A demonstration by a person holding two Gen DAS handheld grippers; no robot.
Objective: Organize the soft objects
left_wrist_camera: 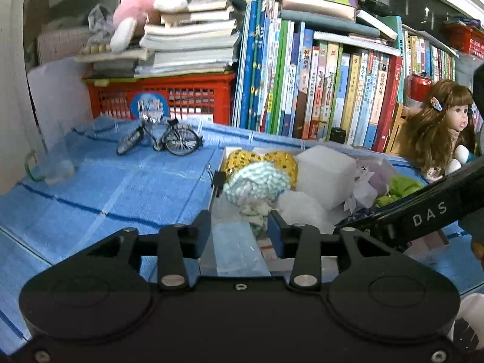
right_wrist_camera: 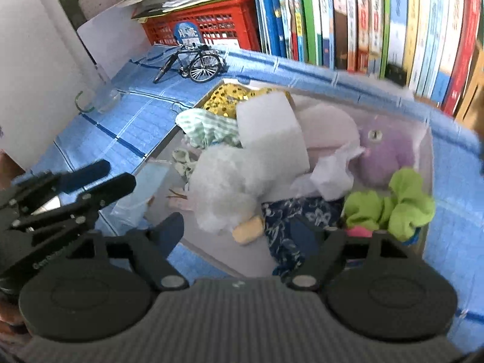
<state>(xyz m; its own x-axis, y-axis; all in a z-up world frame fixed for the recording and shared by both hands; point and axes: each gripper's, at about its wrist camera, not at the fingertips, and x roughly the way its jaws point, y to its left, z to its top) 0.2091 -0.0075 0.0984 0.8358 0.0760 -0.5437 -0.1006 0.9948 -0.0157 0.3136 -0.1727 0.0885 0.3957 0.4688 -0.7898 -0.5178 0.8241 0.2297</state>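
Clear plastic bin (right_wrist_camera: 423,151) on the blue cloth, stuffed with soft stuff: white foam block (right_wrist_camera: 269,127), lime green cloth (right_wrist_camera: 402,202). Right gripper (right_wrist_camera: 245,230) spread wide above, empty. Left gripper (left_wrist_camera: 239,227) partly open, empty too, probably just let go.

toy bicycle (left_wrist_camera: 160,139), books (left_wrist_camera: 317,90), red crate (left_wrist_camera: 160,96).

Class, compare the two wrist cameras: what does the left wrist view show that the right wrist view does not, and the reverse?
Only the left wrist view shows the doll and the pink plush toy on the stacked books. Only the right wrist view shows the purple plush and navy patterned cloth plainly. Both share the model bicycle, red basket, white foam block and green cloth.
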